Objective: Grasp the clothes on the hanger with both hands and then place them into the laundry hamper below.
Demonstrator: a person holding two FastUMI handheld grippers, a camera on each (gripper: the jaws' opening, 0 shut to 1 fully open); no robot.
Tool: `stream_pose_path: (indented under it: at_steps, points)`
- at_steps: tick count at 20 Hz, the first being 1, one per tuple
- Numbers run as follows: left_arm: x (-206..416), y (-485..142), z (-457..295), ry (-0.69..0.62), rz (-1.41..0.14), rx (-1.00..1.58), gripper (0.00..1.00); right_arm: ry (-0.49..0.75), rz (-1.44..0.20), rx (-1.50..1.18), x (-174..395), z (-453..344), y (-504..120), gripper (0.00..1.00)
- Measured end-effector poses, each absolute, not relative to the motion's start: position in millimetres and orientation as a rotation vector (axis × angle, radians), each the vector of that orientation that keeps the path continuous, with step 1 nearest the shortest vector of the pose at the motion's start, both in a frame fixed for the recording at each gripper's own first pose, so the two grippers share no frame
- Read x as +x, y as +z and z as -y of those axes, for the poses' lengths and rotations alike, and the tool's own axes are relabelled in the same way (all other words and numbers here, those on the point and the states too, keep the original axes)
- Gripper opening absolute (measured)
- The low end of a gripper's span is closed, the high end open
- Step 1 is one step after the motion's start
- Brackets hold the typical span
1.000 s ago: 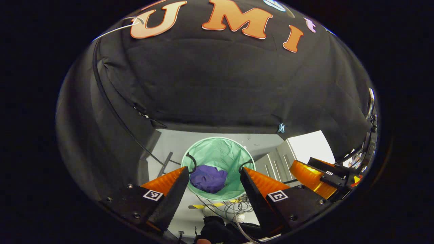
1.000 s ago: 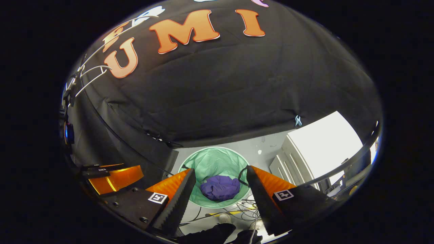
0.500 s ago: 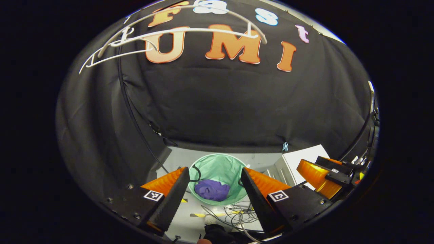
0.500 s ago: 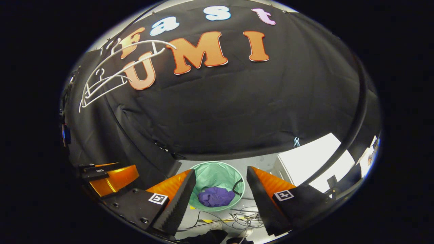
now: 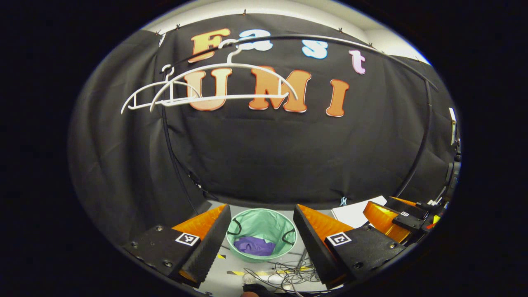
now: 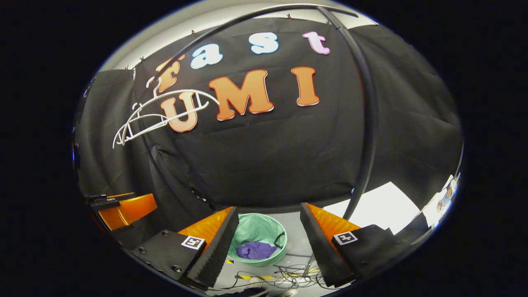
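Observation:
A purple garment [image 5: 252, 246] [image 6: 255, 250] lies crumpled inside the round green laundry hamper [image 5: 264, 223] [image 6: 258, 228] on the floor below. Bare white hangers [image 5: 214, 88] [image 6: 159, 117] hang on a black rail at the upper left. My left gripper [image 5: 260, 247] is open and holds nothing, high above the hamper. Just as high, my right gripper [image 6: 266, 251] is open and bare too. The right gripper [image 5: 385, 216] also shows at the right edge of the left gripper view, and the left gripper [image 6: 123, 206] at the left edge of the right gripper view.
Loose cables [image 5: 280, 274] and yellow-black tape [image 6: 243, 277] lie on the grey floor in front of the hamper. A white cabinet [image 6: 379, 206] stands to the right. A curved black rail [image 6: 369, 123] arches across the booth.
Both grippers have risen and tilted up, away from the hamper, which now looks smaller and lower. The hangers have come into full view. Both stay open; the garment stays in the hamper.

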State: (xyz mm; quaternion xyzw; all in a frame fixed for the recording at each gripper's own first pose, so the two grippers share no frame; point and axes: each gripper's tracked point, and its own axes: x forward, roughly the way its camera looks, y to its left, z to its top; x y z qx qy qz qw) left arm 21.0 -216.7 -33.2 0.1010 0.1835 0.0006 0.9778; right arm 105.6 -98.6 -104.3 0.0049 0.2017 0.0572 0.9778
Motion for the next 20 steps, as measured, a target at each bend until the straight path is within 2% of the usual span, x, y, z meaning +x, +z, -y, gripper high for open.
stream_pose_path:
  at_steps: [8,9,10,18,19,20]
  points:
    - [3,18,277,-0.071,-0.237,0.184,0.96,0.111,-0.246,0.004,81,129,-13,0.98]
    - [3,24,281,-0.078,-0.217,0.185,0.96,0.111,-0.228,0.007,78,130,-3,0.93]
    - [1,30,284,-0.084,-0.200,0.186,0.96,0.112,-0.216,0.012,75,131,5,0.98]
    - [-9,79,303,-0.134,-0.078,0.132,0.94,0.089,-0.107,-0.024,59,144,55,0.98]
    - [-10,82,304,-0.136,-0.070,0.128,0.94,0.090,-0.096,-0.024,58,145,60,0.93]
    - [-10,85,303,-0.134,-0.065,0.125,0.94,0.091,-0.083,-0.028,57,146,66,0.98]
